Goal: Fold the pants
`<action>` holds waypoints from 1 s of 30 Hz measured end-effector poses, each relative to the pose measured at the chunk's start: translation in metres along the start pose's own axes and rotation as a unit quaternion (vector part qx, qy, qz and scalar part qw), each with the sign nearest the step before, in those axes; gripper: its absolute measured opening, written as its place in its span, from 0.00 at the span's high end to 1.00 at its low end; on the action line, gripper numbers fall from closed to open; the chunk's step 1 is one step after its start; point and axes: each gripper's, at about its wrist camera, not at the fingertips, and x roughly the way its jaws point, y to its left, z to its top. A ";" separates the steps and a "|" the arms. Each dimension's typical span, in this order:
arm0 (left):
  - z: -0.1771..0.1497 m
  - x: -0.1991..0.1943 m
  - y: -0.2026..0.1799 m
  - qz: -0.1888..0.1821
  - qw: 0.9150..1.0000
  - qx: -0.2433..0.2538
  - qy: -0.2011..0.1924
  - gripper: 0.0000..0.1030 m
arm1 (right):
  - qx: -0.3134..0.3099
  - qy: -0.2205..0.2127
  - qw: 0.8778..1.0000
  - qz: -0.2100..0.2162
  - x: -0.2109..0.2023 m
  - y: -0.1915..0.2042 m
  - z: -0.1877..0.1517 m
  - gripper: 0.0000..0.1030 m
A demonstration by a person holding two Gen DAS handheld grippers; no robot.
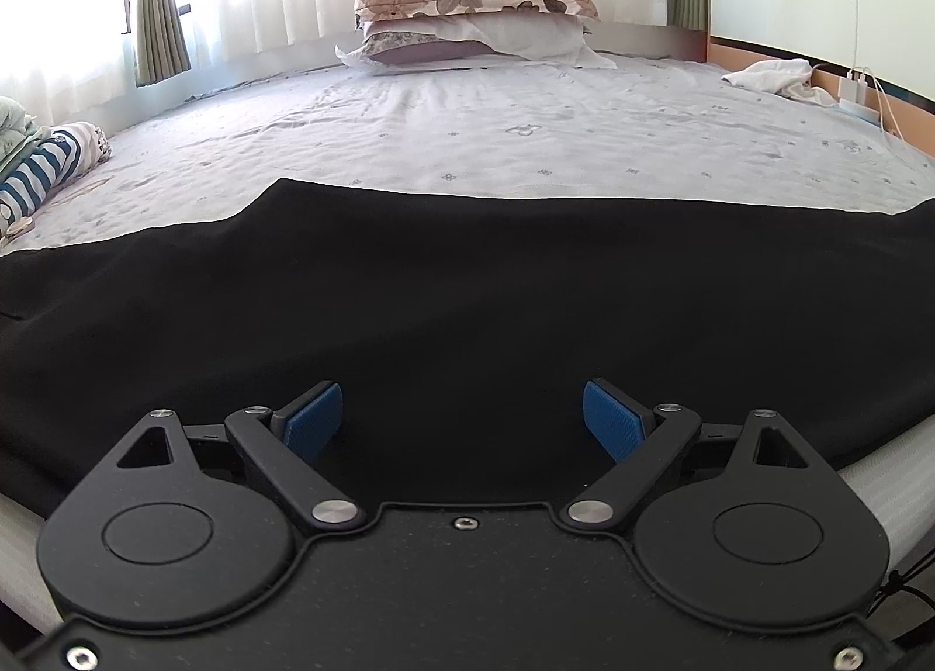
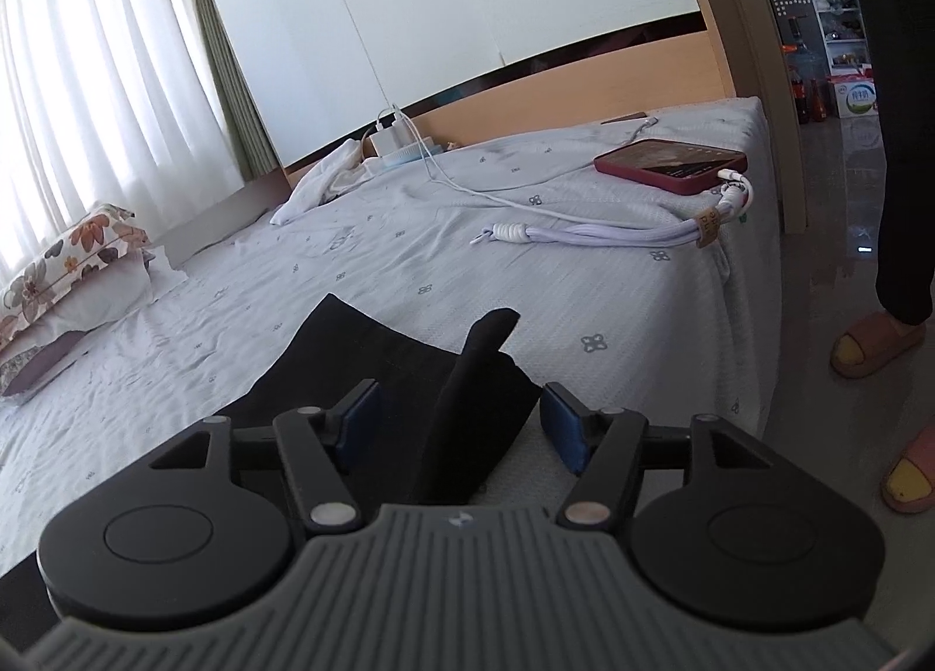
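The black pants (image 1: 467, 291) lie spread across the near edge of the bed, filling the middle of the left wrist view. My left gripper (image 1: 461, 402) hovers over them, open, its blue pads (image 1: 312, 419) wide apart with only flat cloth beneath. In the right wrist view one end of the pants (image 2: 362, 355) lies near the bed's corner. A raised fold of the fabric (image 2: 485, 338) stands up between the fingers of my right gripper (image 2: 461, 396). Its pads (image 2: 564, 428) are apart and do not press on the fold.
Pillows (image 1: 473, 16) are stacked at the far side of the bed sheet (image 1: 467, 133), and striped clothes (image 1: 41, 168) sit at the left. A red phone (image 2: 672, 159) with a cable and strap (image 2: 584, 232) and a white cloth (image 2: 321, 186) lie on the bed. A person's slippered feet (image 2: 876, 343) stand on the floor at right.
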 end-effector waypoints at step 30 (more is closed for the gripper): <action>0.011 -0.020 0.023 -0.016 1.000 -0.024 -0.006 0.36 | -0.063 0.104 0.980 0.157 0.006 0.081 -0.011 0.91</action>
